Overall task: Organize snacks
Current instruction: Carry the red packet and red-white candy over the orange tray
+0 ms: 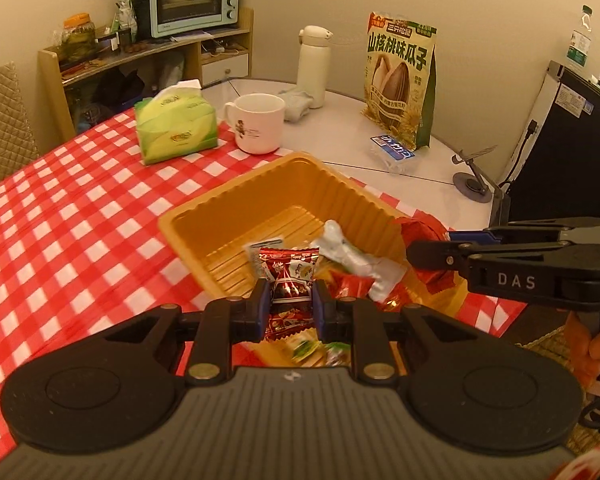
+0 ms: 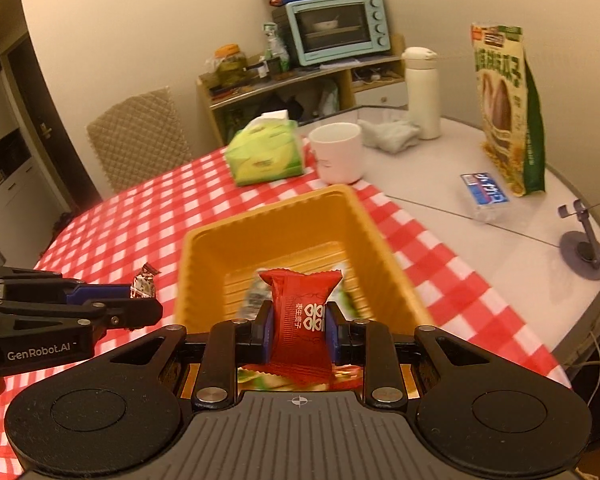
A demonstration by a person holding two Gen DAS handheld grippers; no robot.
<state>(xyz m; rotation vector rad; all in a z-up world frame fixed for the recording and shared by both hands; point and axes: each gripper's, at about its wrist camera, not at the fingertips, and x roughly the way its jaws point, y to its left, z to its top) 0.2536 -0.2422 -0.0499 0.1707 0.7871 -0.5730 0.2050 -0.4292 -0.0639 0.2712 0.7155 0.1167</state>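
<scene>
1. Red-and-white checked cloth (image 1: 71, 216) covers the near part of one table; the far part (image 2: 452, 168) is bare and pale.
2. One orange tray (image 1: 283, 184) stands on the cloth near its right edge, and some snack packets lie in its near end; their number I cannot count.
3. One left gripper (image 1: 291, 304) is closed narrow on one dark red candy packet (image 1: 289, 280), held above the tray's near edge.
4. One right gripper (image 2: 298, 330) is clamped on one bright red snack packet (image 2: 302, 312), also above the tray's near end.
5. The far half of the tray floor is free.
6. Behind the tray stand one green tissue pack (image 1: 175, 128), one white mug (image 1: 257, 122), one white flask (image 1: 314, 64) and one big seed bag (image 1: 402, 80).
7. One small blue packet (image 1: 394, 152) and one grey phone stand (image 1: 474, 180) sit near the table's right edge.
8. The cloth to the left of the tray is open.
</scene>
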